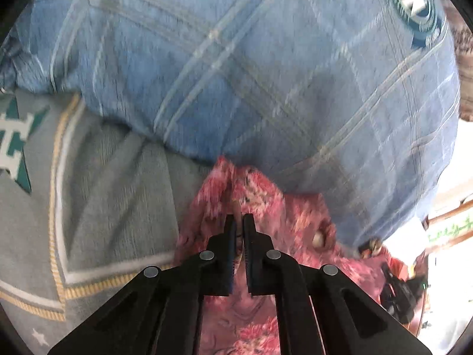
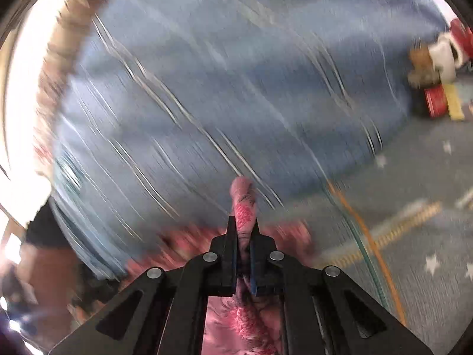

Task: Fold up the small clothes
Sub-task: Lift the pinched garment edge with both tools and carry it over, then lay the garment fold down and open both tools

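Pinching pink garment (image 1: pixel 266 207), both tools

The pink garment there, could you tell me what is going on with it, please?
A person is folding it with two handheld tools. The left tool is shut on the pink garment, and the right tool pinches a bunched edge of the same cloth. It lies over a blue plaid blanket and a grey blanket. The right view is blurred.

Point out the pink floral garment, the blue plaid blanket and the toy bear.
pink floral garment (image 1: pixel 266 204): left wrist view, bunched fabric ahead of the claw.
blue plaid blanket (image 1: pixel 236 59): left wrist view, middle of its surface.
toy bear (image 2: pixel 421 62): right wrist view, blurred brown body.
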The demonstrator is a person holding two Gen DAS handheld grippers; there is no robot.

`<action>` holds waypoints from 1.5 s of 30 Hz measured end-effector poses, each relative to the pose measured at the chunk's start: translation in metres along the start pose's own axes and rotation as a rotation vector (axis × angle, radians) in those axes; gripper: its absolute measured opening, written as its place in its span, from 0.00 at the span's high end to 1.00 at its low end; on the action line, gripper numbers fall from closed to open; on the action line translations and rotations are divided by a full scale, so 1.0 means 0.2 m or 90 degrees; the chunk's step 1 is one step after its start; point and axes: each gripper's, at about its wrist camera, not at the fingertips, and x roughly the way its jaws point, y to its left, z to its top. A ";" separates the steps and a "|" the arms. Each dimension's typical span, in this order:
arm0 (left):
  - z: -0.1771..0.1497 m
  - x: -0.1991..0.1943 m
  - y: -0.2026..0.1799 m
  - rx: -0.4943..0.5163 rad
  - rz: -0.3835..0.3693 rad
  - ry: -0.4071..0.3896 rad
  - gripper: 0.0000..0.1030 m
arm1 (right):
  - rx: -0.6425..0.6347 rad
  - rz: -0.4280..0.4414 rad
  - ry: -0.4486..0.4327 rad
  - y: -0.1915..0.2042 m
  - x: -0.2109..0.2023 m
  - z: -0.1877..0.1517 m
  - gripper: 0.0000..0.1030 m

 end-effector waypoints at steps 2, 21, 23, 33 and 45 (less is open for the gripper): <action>0.03 0.00 0.03 -0.032 0.011 -0.023 0.99 | 0.019 -0.008 -0.024 -0.02 0.01 0.03 0.95; -0.52 -0.07 -0.12 0.109 0.104 0.016 0.27 | -0.151 -0.110 0.100 0.08 0.10 -0.40 0.60; -0.59 -0.13 -0.18 0.164 0.151 -0.003 0.27 | -0.099 -0.114 0.096 0.08 0.01 -0.37 0.58; -0.75 -0.34 -0.03 0.086 0.071 0.037 0.23 | -0.047 -0.114 0.060 -0.06 -0.19 -0.57 0.90; -0.81 -0.32 -0.13 0.136 0.141 0.036 0.25 | -0.139 -0.214 0.036 0.03 -0.27 -0.57 0.79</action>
